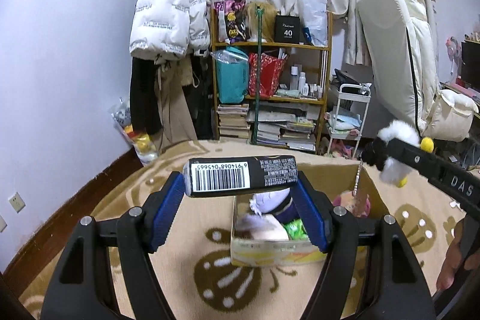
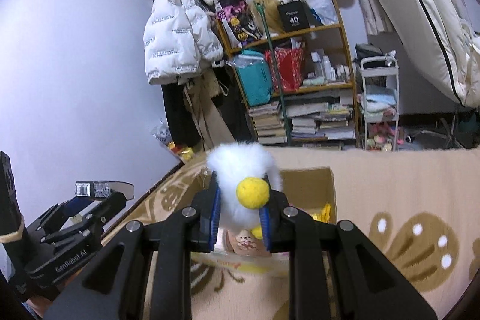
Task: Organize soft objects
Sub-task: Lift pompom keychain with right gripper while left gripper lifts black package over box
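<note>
My left gripper [image 1: 240, 183] is shut on a black soft packet [image 1: 240, 174] with a white barcode, held crosswise between the blue pads above the carpet. Beneath it stands an open cardboard box [image 1: 270, 252] with several plush toys inside. In the right wrist view my right gripper [image 2: 243, 189] is shut on a fluffy white plush duck [image 2: 240, 164] with a yellow beak, above the same box [image 2: 309, 182]. The left view shows the duck [image 1: 396, 134] at the right, with a beaded chain [image 1: 358, 179] hanging from it. At the left of the right view is the left gripper [image 2: 99, 195] with its packet [image 2: 102, 188].
A beige patterned carpet [image 1: 186, 230] covers the floor. Behind the box stand a wooden shelf [image 1: 270, 98] with bags and stacked books, a rack with a white puffer jacket [image 1: 168, 17], a white cart [image 1: 348, 116] and a leaning mattress [image 1: 399, 50].
</note>
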### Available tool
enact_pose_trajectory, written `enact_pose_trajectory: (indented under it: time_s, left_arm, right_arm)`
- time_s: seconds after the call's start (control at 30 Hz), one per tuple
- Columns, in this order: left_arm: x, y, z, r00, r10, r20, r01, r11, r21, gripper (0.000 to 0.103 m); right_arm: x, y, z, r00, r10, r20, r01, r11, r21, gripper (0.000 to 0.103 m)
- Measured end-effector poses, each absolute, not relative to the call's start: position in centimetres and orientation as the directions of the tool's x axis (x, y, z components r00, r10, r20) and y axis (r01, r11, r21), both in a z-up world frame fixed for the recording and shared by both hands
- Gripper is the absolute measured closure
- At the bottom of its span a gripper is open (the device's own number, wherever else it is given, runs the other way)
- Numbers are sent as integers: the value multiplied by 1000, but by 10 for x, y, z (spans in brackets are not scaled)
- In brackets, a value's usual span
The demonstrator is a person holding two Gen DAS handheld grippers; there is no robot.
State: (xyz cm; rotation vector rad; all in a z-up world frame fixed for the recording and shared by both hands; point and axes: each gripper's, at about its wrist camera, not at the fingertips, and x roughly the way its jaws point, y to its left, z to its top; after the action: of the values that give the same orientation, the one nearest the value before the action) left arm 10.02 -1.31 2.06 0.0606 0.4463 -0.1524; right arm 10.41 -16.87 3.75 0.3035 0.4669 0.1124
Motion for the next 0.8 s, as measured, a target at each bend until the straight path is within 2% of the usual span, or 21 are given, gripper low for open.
enact_pose_trajectory:
  time_s: [0.43,0.8]
  left_arm:
    - [128,-23,31,900,-142,-413,169,985,30,31]
    - [151,-26,6,886,-131,-446,166,985,41,31]
  right_arm:
    - [133,-176,56,913,156,-377,-57,964,261,79]
    - [147,-178,29,888,159,-430,-46,964,262,79]
